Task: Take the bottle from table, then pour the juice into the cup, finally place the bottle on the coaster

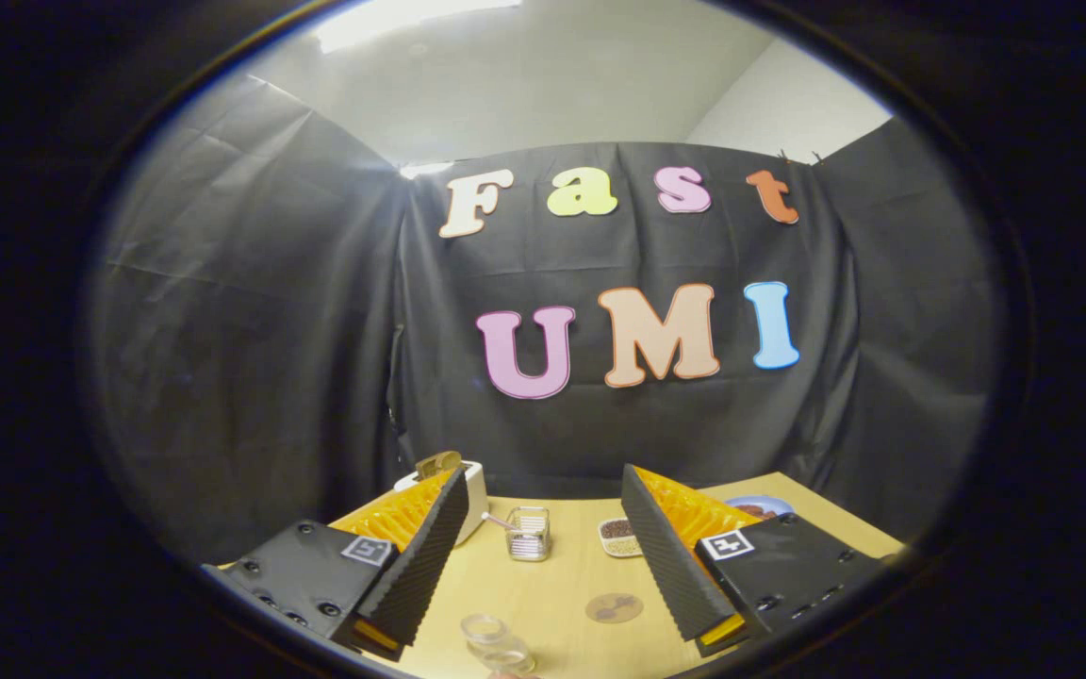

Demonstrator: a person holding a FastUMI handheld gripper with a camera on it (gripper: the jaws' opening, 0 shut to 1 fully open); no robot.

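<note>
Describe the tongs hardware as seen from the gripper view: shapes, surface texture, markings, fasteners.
The tongs have two wedge-shaped fingers with ribbed inner faces and honeycomb-like lattice bodies behind them. Each sits on a flat black plate with visible screws. Each plate carries a square black-and-white fiducial tag. No cables show. The fingers stand wide apart, gripping nothing.

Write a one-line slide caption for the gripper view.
Open gripper over a wooden table, clear cup and round coaster between its fingers.

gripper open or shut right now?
Open. The gripper has its fingers spread wide, bare table between them, nothing held.
</note>
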